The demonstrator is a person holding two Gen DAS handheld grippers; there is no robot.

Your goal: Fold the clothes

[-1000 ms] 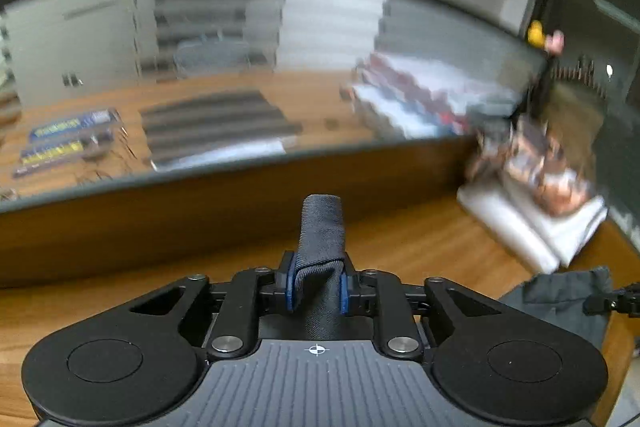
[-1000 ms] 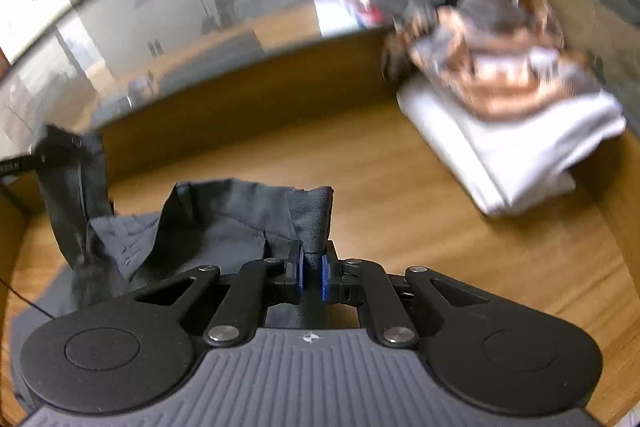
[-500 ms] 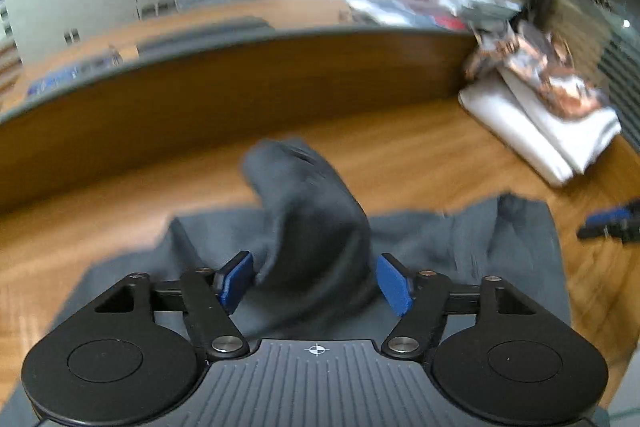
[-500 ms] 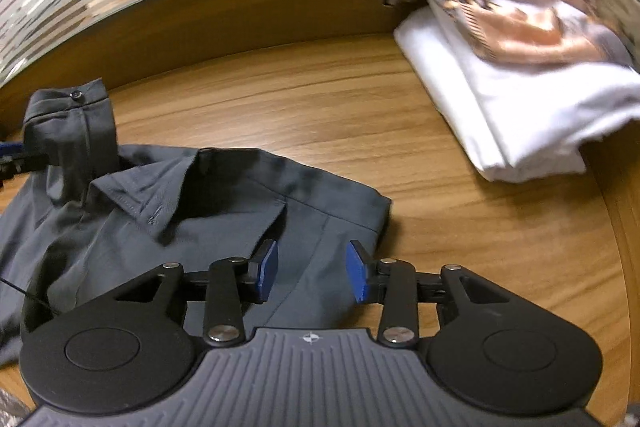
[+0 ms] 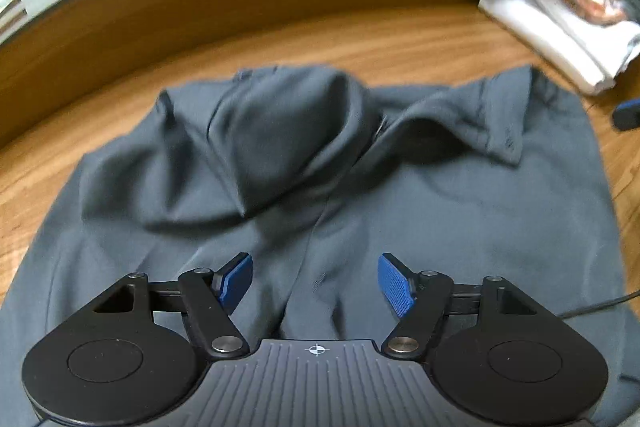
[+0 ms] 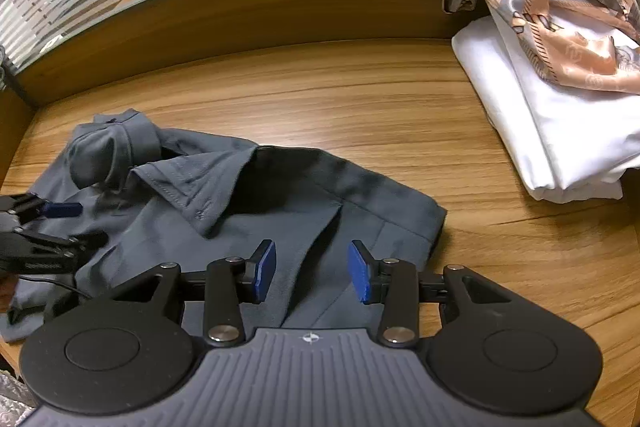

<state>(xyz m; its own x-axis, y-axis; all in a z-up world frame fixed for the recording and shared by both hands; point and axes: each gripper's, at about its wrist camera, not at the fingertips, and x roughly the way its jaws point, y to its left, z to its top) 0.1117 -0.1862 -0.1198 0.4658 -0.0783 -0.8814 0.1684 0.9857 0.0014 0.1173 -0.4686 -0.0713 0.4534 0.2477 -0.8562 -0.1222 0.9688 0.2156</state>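
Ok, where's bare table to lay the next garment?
Free: the wood between the grey garment and the back wall, and the strip up to the white folded stack. Crowded: the right corner, patterned cloth on that stack.

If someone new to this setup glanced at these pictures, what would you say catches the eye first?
The dark grey garment sprawls rumpled across the wooden table, one end flopped back over itself. Both the left gripper and the right gripper hang just above it, blue pads apart, jaws just opened, gripping nothing. At the far right, a white folded stack sits with a peach patterned scarf heaped on top.
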